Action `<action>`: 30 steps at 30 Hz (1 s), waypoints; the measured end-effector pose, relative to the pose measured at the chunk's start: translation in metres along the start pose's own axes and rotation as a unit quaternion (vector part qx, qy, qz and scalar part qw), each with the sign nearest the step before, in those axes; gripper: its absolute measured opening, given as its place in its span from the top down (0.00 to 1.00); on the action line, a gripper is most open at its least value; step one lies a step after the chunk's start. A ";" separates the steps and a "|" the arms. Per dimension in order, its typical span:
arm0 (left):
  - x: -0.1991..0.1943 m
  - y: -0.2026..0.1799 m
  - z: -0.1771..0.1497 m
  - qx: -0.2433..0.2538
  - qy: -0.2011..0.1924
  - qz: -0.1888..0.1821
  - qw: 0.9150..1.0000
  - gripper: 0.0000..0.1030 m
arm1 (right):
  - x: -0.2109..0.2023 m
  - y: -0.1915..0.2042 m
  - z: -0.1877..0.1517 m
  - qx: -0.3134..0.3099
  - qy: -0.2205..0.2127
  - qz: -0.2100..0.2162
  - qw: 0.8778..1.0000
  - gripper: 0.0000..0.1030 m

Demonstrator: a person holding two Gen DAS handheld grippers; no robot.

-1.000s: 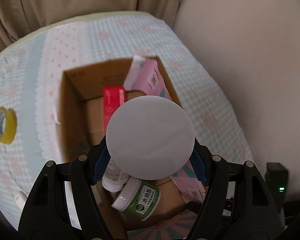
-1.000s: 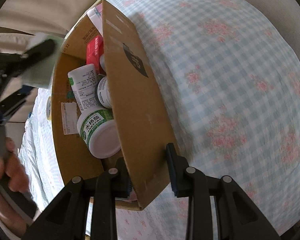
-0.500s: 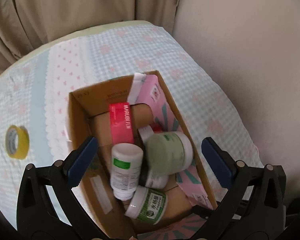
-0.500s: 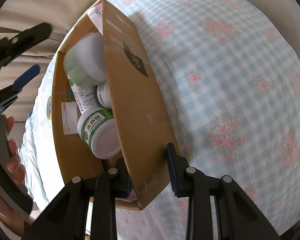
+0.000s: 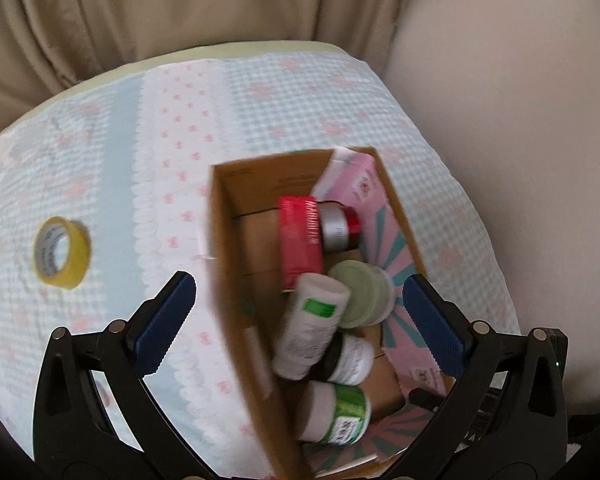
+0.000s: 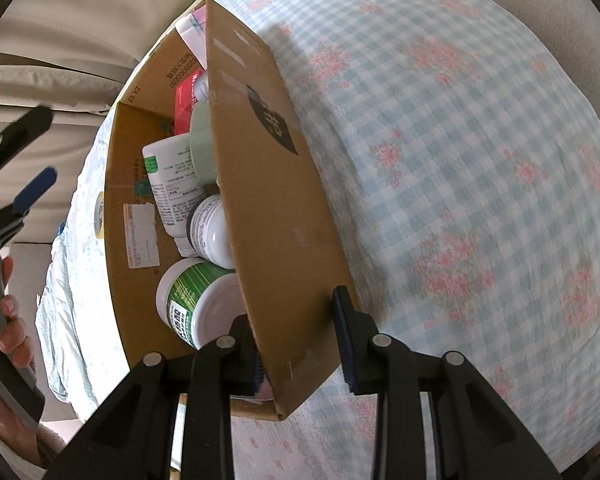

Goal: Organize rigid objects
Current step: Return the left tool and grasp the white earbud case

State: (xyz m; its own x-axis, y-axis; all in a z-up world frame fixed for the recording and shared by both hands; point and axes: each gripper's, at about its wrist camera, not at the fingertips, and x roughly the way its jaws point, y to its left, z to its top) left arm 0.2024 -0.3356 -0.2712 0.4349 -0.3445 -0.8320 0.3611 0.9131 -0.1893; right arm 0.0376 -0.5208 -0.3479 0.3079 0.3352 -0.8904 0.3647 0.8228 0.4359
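Observation:
An open cardboard box (image 5: pixel 236 280) stands on the checked cloth. In it lie a pale green jar (image 5: pixel 360 292), a white bottle (image 5: pixel 312 328), a green-labelled jar (image 5: pixel 340 412), a red box (image 5: pixel 300 240), a silver and red jar (image 5: pixel 338 228) and a pink carton (image 5: pixel 364 188). My left gripper (image 5: pixel 300 322) hangs above the box, open wide and empty. My right gripper (image 6: pixel 296 344) is shut on the near corner of the box's side wall (image 6: pixel 276 216). The right wrist view also shows the pale green jar (image 6: pixel 202 144) inside and the left gripper (image 6: pixel 30 160) at the far left.
A yellow tape roll (image 5: pixel 62 252) lies on the cloth left of the box. A beige curtain (image 5: pixel 180 8) and a pale wall (image 5: pixel 520 120) close off the back and right. A person's hand (image 6: pixel 12 320) holds the left gripper's handle.
The left gripper opened and let the pale green jar go into the box, then drew back and up. The right gripper kept still on the box wall.

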 end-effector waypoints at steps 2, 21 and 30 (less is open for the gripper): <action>-0.014 0.015 0.000 -0.012 -0.006 0.010 1.000 0.00 | 0.000 0.000 0.000 0.001 0.001 0.001 1.000 0.73; -0.114 0.206 -0.092 -0.167 -0.019 0.151 0.974 0.00 | 0.003 0.003 0.002 0.002 0.004 -0.002 1.000 0.73; -0.047 0.239 -0.176 -0.222 0.012 0.154 0.963 0.00 | 0.004 0.006 -0.002 0.000 -0.001 -0.007 1.000 0.73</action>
State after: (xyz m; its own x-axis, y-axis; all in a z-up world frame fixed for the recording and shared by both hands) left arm 0.1229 -0.0625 -0.3696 0.4436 -0.0416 -0.8953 -0.1732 0.9761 -0.1312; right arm 0.0397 -0.5137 -0.3491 0.3048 0.3219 -0.8964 0.3687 0.8279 0.4227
